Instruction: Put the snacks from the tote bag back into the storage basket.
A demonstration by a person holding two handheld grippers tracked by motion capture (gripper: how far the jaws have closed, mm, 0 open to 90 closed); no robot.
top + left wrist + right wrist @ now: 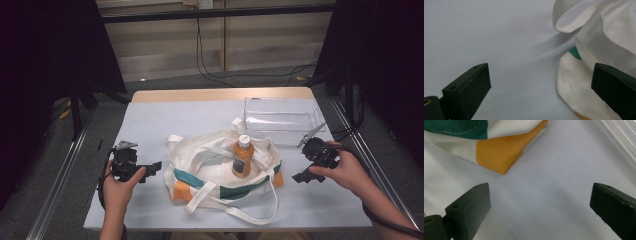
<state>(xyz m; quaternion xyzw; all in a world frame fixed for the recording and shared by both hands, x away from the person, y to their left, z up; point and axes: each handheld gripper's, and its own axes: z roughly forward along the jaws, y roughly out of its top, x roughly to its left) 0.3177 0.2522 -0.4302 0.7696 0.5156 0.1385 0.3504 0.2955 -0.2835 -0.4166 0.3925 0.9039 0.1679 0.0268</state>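
A white canvas tote bag with teal and orange patches lies spread open in the middle of the table. An orange juice bottle with a white cap stands upright inside it. My left gripper rests at the bag's left side, open, with nothing between its jaws. In the left gripper view the bag and one handle loop lie ahead to the right. My right gripper is open at the bag's right side. The right gripper view shows the bag's orange corner ahead on the table.
A clear plastic bin stands at the back right of the white table; its ribbed edge crosses the right gripper view's top right corner. The bag's long strap loops toward the front edge. Cables hang on the floor behind.
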